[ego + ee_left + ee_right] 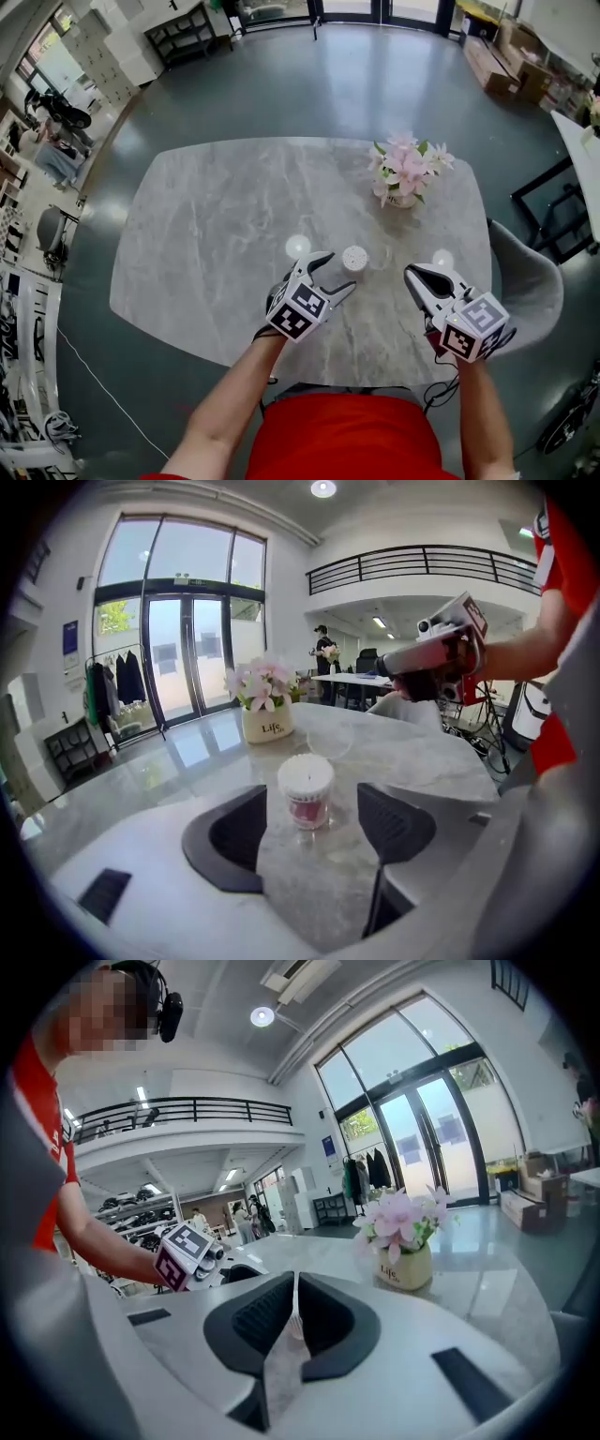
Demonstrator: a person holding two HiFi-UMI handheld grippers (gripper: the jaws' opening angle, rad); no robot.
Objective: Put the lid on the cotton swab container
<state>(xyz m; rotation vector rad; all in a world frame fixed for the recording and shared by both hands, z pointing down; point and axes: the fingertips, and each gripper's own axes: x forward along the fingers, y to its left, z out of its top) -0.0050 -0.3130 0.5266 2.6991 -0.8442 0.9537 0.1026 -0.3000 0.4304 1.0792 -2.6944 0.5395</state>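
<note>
Hovering low over the grey tabletop (216,234), the left tongs (339,272) stand spread wide and empty, with the uncovered cotton swab container (306,787) upright just ahead of their gap and untouched. What looks to be the clear lid (330,742) lies flat beyond it, toward the right tongs (294,1283), whose jaws are all but together, a sliver of tabletop showing between them and nothing held, so the lid seems the right hand's easier reach
</note>
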